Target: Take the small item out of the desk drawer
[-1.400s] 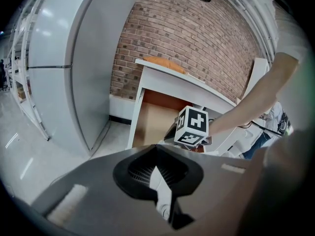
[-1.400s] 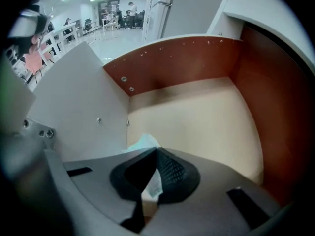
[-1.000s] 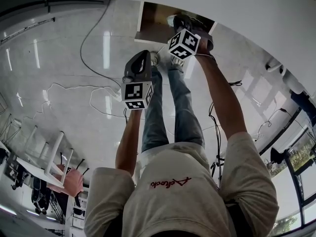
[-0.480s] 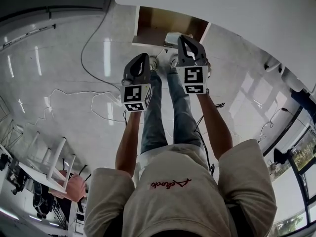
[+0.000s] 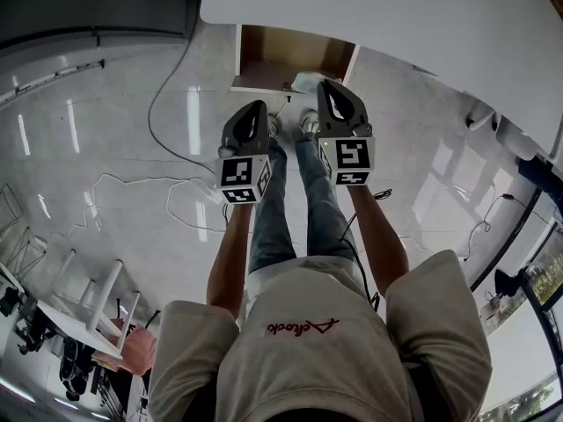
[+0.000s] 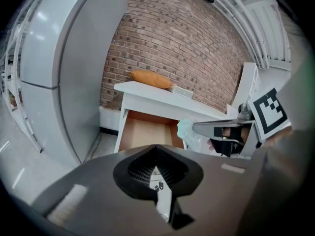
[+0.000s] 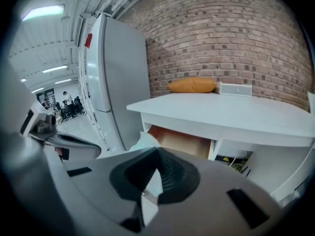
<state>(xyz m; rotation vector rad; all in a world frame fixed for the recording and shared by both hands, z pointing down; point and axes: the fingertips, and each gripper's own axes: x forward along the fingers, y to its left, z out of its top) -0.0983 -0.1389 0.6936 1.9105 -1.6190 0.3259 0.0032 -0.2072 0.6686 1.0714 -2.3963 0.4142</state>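
Note:
The wooden drawer (image 5: 290,55) stands open under the white desk (image 5: 396,16). My right gripper (image 5: 324,84) is shut on a small pale, crinkly packet (image 5: 305,81) and holds it in the air just in front of the drawer's edge. In the left gripper view the packet (image 6: 189,132) sticks out from the right gripper's tip, beside the open drawer (image 6: 147,132). In the right gripper view the packet (image 7: 145,141) shows just past my right gripper (image 7: 156,151). My left gripper (image 5: 258,105) hovers alongside, shut and empty (image 6: 155,149).
An orange cushion-like thing (image 7: 192,85) and a white box (image 7: 235,89) lie at the desk's back by the brick wall. A tall grey cabinet (image 6: 74,73) stands left of the desk. Cables (image 5: 176,178) trail over the glossy floor; a white stool (image 5: 88,297) stands behind.
My right gripper has come up out of the drawer with the pale packet and rolled upright. The left gripper has risen a little beside it.

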